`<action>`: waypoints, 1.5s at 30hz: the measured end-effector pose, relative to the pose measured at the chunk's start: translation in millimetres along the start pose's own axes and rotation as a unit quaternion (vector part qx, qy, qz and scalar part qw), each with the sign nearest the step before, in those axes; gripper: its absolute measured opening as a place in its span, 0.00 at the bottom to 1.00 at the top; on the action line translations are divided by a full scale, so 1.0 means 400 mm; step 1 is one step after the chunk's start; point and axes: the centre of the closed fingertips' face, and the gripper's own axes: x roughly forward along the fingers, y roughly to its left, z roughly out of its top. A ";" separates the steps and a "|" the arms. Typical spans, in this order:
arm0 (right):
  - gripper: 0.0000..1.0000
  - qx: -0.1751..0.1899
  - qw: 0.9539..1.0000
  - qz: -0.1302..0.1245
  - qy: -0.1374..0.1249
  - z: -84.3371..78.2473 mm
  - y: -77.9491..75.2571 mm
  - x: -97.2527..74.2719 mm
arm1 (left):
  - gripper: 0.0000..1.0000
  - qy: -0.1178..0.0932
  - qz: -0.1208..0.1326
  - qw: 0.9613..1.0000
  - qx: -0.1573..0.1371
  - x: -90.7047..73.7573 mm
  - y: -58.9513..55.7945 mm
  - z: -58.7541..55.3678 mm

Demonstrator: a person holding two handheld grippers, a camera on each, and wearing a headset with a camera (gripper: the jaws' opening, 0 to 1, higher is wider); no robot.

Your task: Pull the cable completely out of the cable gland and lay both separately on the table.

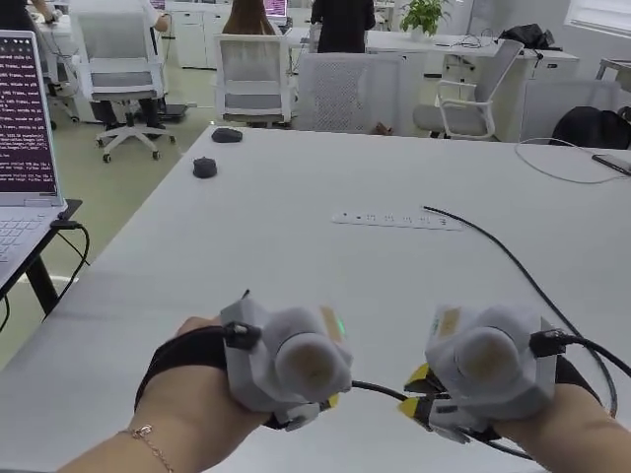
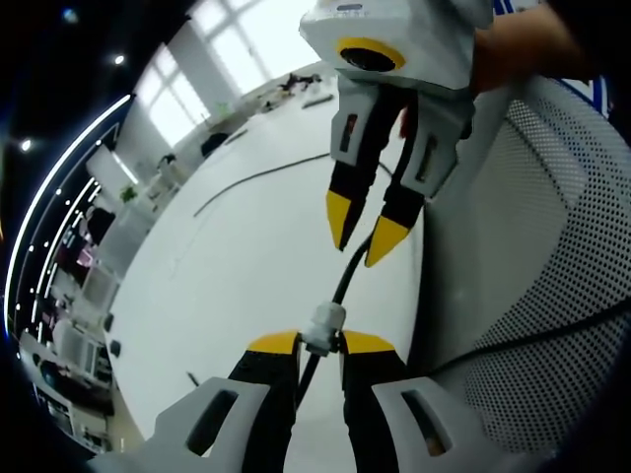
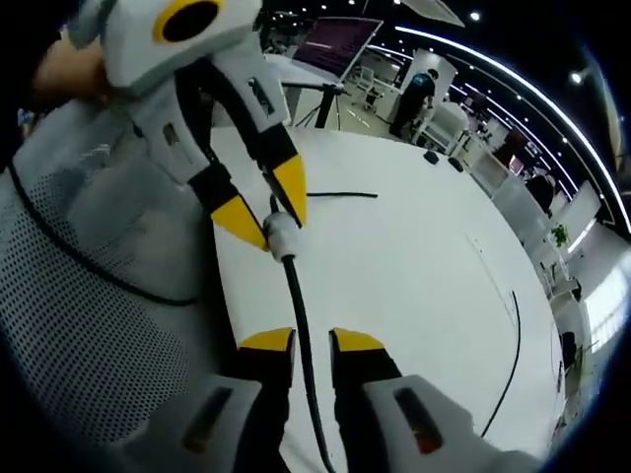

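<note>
A white cable gland (image 2: 323,328) sits on a thin black cable (image 2: 347,276). My left gripper (image 2: 321,343) is shut on the gland, one yellow tip on each side. The cable runs from the gland straight to my right gripper (image 2: 363,232), which is shut on it a short way off. In the right gripper view the cable (image 3: 296,296) passes between the right gripper (image 3: 313,340) tips and reaches the gland (image 3: 279,235), held by the left gripper (image 3: 266,212). In the head view the left gripper (image 1: 330,399) and right gripper (image 1: 414,392) hover close together above the table's near edge, with the cable (image 1: 375,388) stretched between them.
On the white table (image 1: 325,276) lie a white power strip (image 1: 394,220), a long black cord (image 1: 513,266) on the right and two mice (image 1: 204,168) at the far left. A laptop (image 1: 25,128) stands on a stand to the left. Office chairs stand beyond the far edge.
</note>
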 end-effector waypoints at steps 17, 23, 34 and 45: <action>0.03 -0.039 0.998 0.028 -0.037 0.048 0.042 0.001 | 0.16 -0.030 -0.024 0.999 0.020 -0.001 -0.030 0.035; 0.03 -0.034 0.999 0.023 -0.032 0.042 0.036 0.001 | 0.16 -0.022 -0.015 0.999 0.018 0.000 -0.019 0.027; 0.03 -0.028 1.000 0.011 -0.007 0.015 0.023 0.003 | 0.16 -0.016 -0.007 1.000 0.013 -0.002 -0.011 0.022; 0.03 -0.015 0.999 -0.001 0.034 -0.029 0.007 0.007 | 0.16 -0.014 -0.001 1.000 0.010 -0.003 -0.004 0.017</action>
